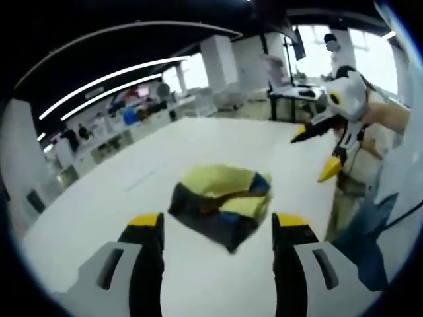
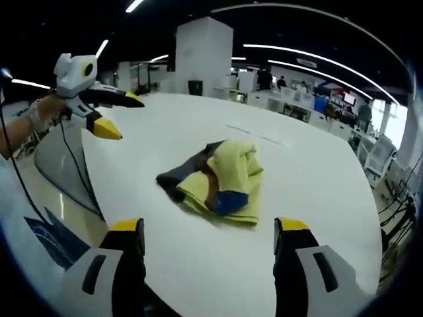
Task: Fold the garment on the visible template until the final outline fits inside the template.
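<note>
A crumpled garment (image 1: 221, 198), yellow with dark navy and blue patches, lies bunched on the white table (image 1: 132, 198). In the left gripper view my left gripper (image 1: 218, 228) hovers just short of it, jaws open and wide apart with nothing between them. My right gripper (image 1: 314, 154) hangs in the air to the right of the garment, held by a hand, open and empty. In the right gripper view the garment (image 2: 221, 178) lies ahead of my open right gripper (image 2: 208, 228), and the left gripper (image 2: 124, 116) floats at the upper left above the table's edge. Faint lines (image 2: 254, 135) mark the tabletop beyond the garment.
The table (image 2: 310, 178) is large with rounded edges; bare floor (image 2: 63, 165) lies off its side. A person (image 1: 336, 49) stands far back by desks (image 1: 291, 92). A white pillar (image 2: 203, 53) and rows of workstations (image 2: 297, 105) stand beyond the table.
</note>
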`<state>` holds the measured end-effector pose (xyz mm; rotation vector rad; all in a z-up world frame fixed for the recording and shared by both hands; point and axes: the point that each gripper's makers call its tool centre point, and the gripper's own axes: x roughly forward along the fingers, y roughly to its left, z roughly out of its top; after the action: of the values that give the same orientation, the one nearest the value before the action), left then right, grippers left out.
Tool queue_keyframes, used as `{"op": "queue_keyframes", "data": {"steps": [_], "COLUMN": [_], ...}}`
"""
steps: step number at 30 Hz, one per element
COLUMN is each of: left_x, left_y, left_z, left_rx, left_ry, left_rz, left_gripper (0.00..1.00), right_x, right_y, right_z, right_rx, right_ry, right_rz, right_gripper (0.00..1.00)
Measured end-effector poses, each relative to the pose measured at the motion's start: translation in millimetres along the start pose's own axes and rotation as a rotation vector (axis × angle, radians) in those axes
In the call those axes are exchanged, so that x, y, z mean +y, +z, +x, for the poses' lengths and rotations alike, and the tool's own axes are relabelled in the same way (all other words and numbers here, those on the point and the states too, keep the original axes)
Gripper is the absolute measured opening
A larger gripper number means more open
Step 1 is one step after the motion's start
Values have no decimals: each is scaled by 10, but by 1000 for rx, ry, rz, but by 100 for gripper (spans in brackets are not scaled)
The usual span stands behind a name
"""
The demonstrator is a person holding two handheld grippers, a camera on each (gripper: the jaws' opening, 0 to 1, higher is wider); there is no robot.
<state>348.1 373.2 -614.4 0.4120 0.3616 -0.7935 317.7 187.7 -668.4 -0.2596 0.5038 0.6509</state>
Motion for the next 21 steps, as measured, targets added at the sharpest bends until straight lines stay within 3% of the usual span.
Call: {"op": "queue_keyframes", "data": {"steps": [5,11,21], "left_x": [-13,41,100], "left_y": [1,-63,15], "left_z": [79,193,349], "left_rx": [6,29,18], "left_ry": [-32,-51,-52], "left_rz": [-15,35,85], "left_gripper": [59,56,56], "right_x": [2,-31,-56], "right_y": [-8,22,49], "right_z": [28,76,153], "right_rx": [7,-8,-20], "right_ry": [6,3,7], "right_rz": [0,10,12], "right_gripper": [75,71,65]}}
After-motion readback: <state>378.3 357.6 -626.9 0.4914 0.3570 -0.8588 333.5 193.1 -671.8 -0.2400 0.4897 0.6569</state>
